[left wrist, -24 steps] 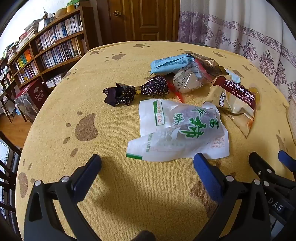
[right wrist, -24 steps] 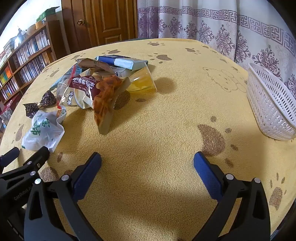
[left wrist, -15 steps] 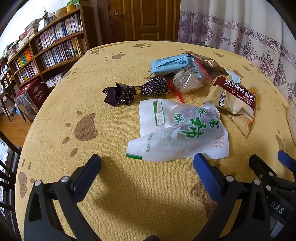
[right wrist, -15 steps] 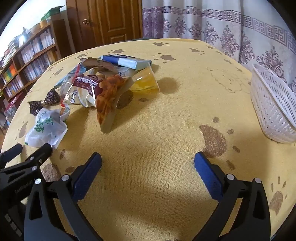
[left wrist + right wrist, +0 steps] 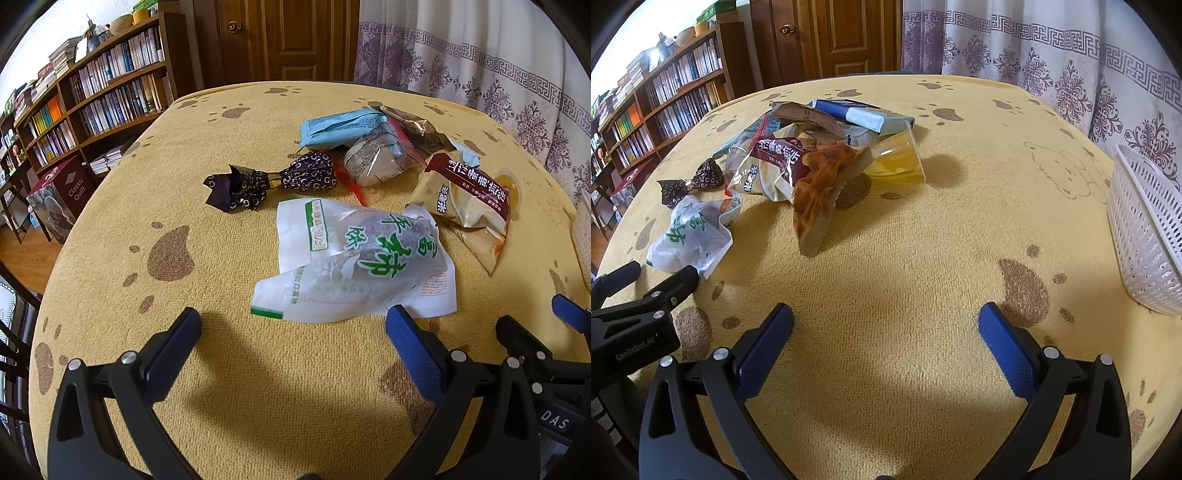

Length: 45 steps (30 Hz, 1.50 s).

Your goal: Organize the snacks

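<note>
Bookshelves and a wooden door stand behind the table, which wears a yellow cloth with brown paw prints. On it the snacks lie in a loose heap toward the far left, and a white basket stands at the right edge, well apart from them.

Several things could go wrong from here, I think. The white packet with green letters is thin and crumpled, so the jaws may catch only a corner and it can slip out on the way. The brown bag of chips leans on the other packets; if one is pulled from under it, the heap may slide and the clear cup with yellow content, which lies on its side, may roll. The dark twisted candy wrapper is small and low, easy to miss or to push away. The blue packet lies at the back, partly under other packets, so reaching for it first would disturb the rest. The two grippers are also close together, so they may knock each other.

The left gripper has its jaws fully apart and holds nothing; the white packet lies just beyond its right fingertip, and whether they touch I cannot tell. The right gripper is also wide open and empty, over bare cloth between the heap and the basket.
</note>
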### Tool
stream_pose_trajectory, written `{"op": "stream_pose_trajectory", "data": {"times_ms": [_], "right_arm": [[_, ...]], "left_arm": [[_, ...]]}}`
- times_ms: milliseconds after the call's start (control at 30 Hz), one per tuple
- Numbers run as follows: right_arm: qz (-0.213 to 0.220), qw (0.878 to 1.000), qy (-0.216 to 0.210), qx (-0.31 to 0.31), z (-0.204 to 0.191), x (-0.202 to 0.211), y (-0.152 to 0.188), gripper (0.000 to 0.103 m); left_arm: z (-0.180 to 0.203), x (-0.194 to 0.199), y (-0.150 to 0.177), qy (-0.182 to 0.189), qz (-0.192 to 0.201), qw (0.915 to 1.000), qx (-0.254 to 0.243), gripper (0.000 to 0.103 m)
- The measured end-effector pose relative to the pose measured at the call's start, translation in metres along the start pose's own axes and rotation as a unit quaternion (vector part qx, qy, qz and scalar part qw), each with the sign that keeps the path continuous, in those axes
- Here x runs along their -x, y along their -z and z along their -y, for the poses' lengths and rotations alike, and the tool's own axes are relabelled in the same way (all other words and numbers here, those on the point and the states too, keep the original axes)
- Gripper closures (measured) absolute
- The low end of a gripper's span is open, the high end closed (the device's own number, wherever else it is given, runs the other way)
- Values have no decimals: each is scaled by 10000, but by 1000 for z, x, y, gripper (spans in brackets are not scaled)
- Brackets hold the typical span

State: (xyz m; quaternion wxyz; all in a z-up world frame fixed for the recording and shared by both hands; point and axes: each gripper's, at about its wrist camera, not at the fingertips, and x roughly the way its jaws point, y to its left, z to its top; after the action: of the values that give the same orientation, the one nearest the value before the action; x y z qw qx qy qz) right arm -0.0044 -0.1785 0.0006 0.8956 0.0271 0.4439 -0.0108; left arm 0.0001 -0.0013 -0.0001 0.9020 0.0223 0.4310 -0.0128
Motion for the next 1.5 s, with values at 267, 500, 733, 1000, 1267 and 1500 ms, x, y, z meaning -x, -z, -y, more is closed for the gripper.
{"op": "stream_pose_trajectory", "data": {"times_ms": [267,500,733,1000,1267,1500], "right_arm": [[-4,10000,2,-2,0,0,-1,2],[-7,10000,4,0,0,1,-1,2],[-3,10000,-1,0,0,0,0,2],[4,10000,-17,-2,0,0,-1,2],[2,10000,-18,-1,0,1,0,2],[0,10000,-18,-3,0,1,-1,2]], "left_arm": [[0,0,0,5,0,10000,5,5],[5,4,-3,-6,7,10000,-5,5],[4,4,-3,4,7,10000,4,5],[10,1,-6,-9,13,10000,-5,5],[2,1,-2,-8,14,10000,-2,5],[1,0,0,28,13,10000,10,5]]}}
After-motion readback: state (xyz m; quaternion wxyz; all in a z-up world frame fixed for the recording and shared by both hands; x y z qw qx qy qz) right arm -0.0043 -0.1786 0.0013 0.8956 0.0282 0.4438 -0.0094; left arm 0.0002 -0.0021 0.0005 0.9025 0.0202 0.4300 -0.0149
